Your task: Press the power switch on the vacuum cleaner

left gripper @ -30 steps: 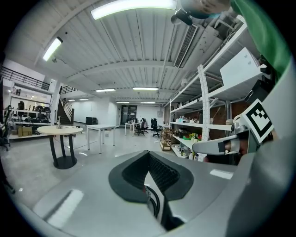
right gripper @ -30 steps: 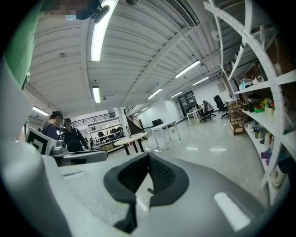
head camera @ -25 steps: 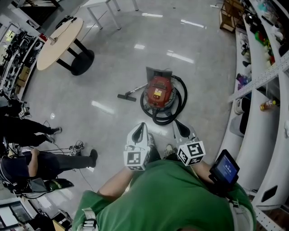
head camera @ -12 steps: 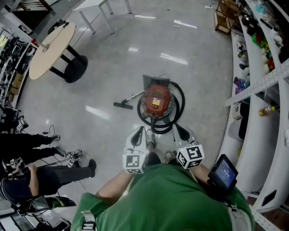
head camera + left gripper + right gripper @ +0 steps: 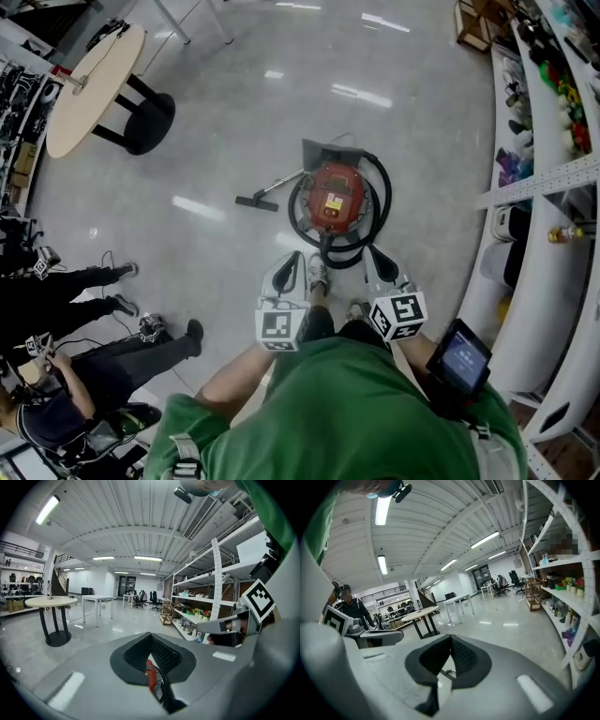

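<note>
Jaws: both pairs closed tip to tip, gripping nothing. I hold the left gripper [image 5: 292,267] and right gripper [image 5: 377,262] side by side, apart. Vacuum cleaner [image 5: 336,199]: red, on the floor [image 5: 422,141] just beyond both, ringed by its black hose [image 5: 380,192].

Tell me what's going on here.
A person in a green shirt stands over the red vacuum cleaner on the floor, with its black hose coiled around it. The left gripper and right gripper, both shut and empty, are held out toward it but touch nothing yet.
</note>
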Action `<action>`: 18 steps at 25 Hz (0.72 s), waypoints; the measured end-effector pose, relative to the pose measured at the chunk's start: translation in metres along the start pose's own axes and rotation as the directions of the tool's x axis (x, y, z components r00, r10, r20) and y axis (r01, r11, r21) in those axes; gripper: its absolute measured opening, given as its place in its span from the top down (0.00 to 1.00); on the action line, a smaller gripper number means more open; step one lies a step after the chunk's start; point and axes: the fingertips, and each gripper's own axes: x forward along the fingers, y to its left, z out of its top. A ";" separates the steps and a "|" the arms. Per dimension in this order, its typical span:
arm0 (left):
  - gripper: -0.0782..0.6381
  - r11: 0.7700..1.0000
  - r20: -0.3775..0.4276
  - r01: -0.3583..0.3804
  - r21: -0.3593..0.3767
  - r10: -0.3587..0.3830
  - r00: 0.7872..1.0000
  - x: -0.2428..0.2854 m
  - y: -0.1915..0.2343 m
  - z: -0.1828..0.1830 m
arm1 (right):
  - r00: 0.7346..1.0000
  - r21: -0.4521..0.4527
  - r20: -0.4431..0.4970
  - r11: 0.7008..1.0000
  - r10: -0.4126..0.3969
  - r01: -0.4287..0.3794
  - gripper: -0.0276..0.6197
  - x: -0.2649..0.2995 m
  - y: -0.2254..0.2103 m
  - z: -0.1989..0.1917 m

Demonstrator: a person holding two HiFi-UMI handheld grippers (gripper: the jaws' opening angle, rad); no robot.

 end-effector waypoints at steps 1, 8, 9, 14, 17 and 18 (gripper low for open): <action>0.88 1.000 -0.006 0.003 -0.002 -0.003 1.000 0.005 0.004 -0.002 | 1.000 0.002 -0.007 1.000 -0.004 0.004 0.96 0.006 -0.002 -0.002; 0.88 1.000 -0.042 0.017 -0.014 -0.017 0.999 0.037 0.026 -0.014 | 0.998 0.011 -0.058 1.000 -0.027 0.028 0.96 0.044 -0.013 -0.016; 0.88 1.000 -0.048 0.018 -0.016 -0.018 0.999 0.041 0.029 -0.018 | 0.998 0.009 -0.065 1.000 -0.028 0.028 0.96 0.050 -0.014 -0.019; 0.88 0.999 -0.082 0.028 -0.020 -0.029 0.996 0.061 0.042 -0.034 | 0.995 0.004 -0.098 0.999 -0.031 0.032 0.96 0.077 -0.019 -0.033; 0.88 0.999 -0.104 0.029 -0.023 -0.031 0.994 0.074 0.048 -0.043 | 0.992 -0.001 -0.120 1.000 -0.030 0.030 0.96 0.093 -0.022 -0.042; 0.88 0.999 -0.111 0.028 -0.024 -0.031 0.993 0.078 0.051 -0.045 | 0.991 -0.002 -0.128 1.000 -0.028 0.028 0.96 0.098 -0.023 -0.045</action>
